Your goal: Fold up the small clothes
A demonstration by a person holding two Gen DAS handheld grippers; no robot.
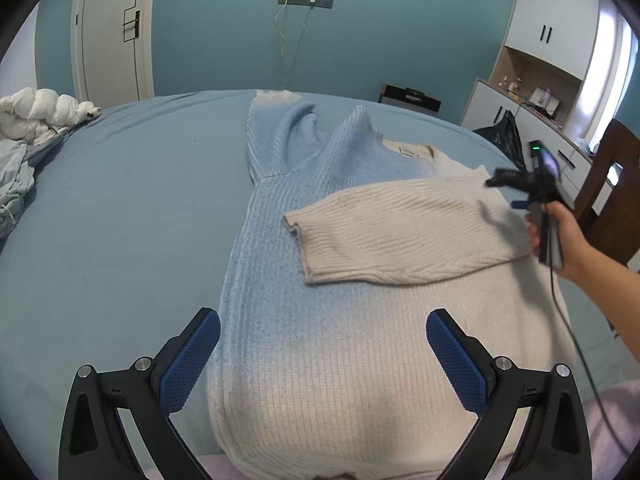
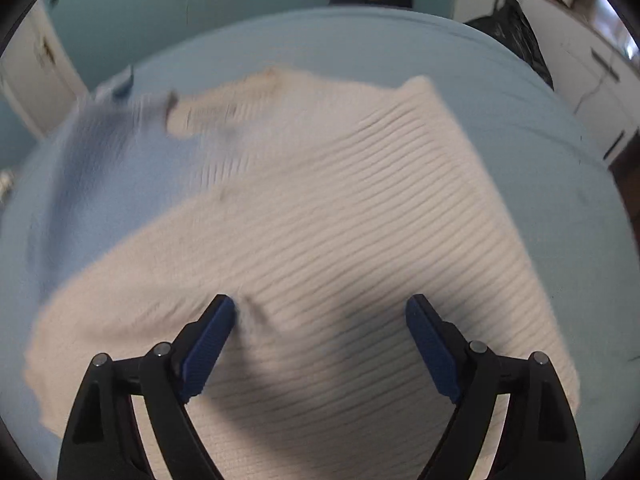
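Sweater [image 1: 320,320]: ribbed knit, cream shading into pale blue, spread flat on the bed; in the left wrist view the hem is nearest the camera and the collar lies toward the far side.
Cream sleeve [image 1: 400,236]: folded across the chest from the right, cuff lying on the blue half of the body.
Blue sleeve [image 1: 280,136]: bunched near the collar, rising in rumpled folds toward the far edge of the bed.
Left gripper [image 1: 323,364]: jaws spread wide above the sweater's lower part, blue pads apart, nothing between them.
Right gripper [image 2: 320,344]: held in a hand [image 1: 560,240] at the sweater's right edge; jaws stand wide over the cream knit and grip nothing. The left pad looks to be just at the fabric, but blur hides whether it touches.
Bed [image 1: 120,220]: pale blue sheet under the sweater.
White bedding [image 1: 44,114]: crumpled heap at the bed's far left corner, well apart from the sweater.
Wall [image 1: 240,40]: teal, with a socket strip [image 1: 306,0] and cables hanging from it.
Cabinets [image 1: 548,92]: white, along the right, with a black bag [image 1: 506,132] in front.
Door [image 1: 112,28]: white, at the far left.
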